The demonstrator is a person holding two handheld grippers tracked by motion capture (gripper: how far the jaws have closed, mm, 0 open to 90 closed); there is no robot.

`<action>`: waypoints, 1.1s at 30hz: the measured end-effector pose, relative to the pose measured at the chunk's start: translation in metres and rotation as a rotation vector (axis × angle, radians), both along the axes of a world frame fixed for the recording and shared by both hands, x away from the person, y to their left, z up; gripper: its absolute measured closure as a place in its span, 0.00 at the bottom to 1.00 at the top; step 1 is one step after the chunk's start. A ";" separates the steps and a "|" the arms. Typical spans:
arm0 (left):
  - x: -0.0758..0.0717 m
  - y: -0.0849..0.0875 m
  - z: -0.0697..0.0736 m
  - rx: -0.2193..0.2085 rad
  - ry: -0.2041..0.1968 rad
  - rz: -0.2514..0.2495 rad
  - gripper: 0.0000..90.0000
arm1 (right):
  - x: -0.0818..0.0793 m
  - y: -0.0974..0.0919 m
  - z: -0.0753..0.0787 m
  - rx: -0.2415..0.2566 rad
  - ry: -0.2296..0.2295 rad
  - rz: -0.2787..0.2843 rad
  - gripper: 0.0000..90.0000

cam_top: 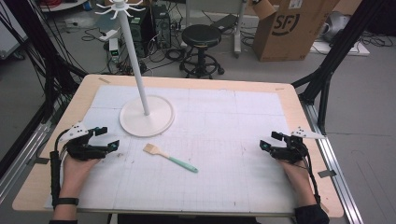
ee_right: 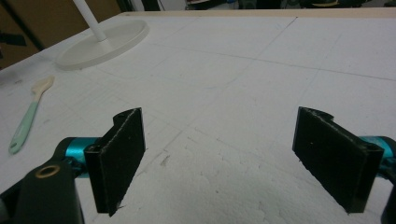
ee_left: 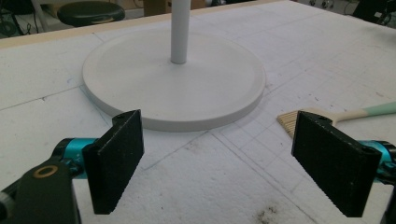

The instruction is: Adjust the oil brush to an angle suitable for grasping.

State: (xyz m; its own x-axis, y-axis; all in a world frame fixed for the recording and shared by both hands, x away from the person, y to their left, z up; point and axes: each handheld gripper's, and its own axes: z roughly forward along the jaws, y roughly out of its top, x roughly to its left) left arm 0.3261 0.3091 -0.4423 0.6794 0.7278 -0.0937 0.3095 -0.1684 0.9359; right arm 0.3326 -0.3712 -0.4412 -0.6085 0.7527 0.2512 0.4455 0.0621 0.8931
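Brush (cam_top: 169, 158) between two wide-jawed grippers

A pale wood counter (cam_top: 32, 186) carries a white, matt foam-like sheet (cam_top: 224, 121) with a pitted, rough surface and faint grid lines. The stand's round base (ee_left: 140, 74) and pole (ee_left: 180, 28) look like smooth, matt white plastic. The brush (cam_top: 169, 157) has pale bristles, a light wood neck and a smooth mint-green handle. The stool (cam_top: 201, 35) seat looks like black padding.
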 end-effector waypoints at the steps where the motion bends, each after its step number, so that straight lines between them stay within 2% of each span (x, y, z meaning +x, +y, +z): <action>1: 0.000 0.000 0.000 0.000 -0.001 -0.003 0.20 | -0.001 0.001 0.000 0.004 0.008 0.000 0.18; 6: 0.000 -0.001 0.000 0.019 -0.003 -0.008 0.20 | -0.001 0.001 0.000 -0.002 0.002 0.001 0.18; 14: -0.002 0.000 0.002 0.016 -0.015 -0.024 0.22 | -0.001 0.001 0.001 -0.001 -0.001 0.003 0.18; 17: -0.003 -0.001 0.003 0.005 -0.020 -0.029 0.22 | 0.000 0.001 0.000 0.001 0.007 0.001 0.18; 21: -0.003 -0.001 0.004 -0.032 -0.001 -0.029 0.22 | 0.001 0.001 -0.001 -0.006 0.001 0.002 0.18; 28: -0.007 -0.006 0.009 -0.074 -0.050 -0.075 0.24 | 0.001 0.001 -0.001 -0.003 0.008 -0.003 0.18; 33: -0.008 -0.012 0.013 -0.086 -0.059 -0.109 0.23 | 0.002 0.001 -0.002 -0.007 0.005 -0.003 0.18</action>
State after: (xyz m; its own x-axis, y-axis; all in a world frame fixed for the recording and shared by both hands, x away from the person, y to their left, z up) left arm 0.3180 0.2968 -0.4297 0.7602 0.6403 -0.1104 0.2381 -0.1165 0.9642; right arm 0.3343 -0.3707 -0.4429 -0.6053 0.7561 0.2490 0.4500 0.0669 0.8905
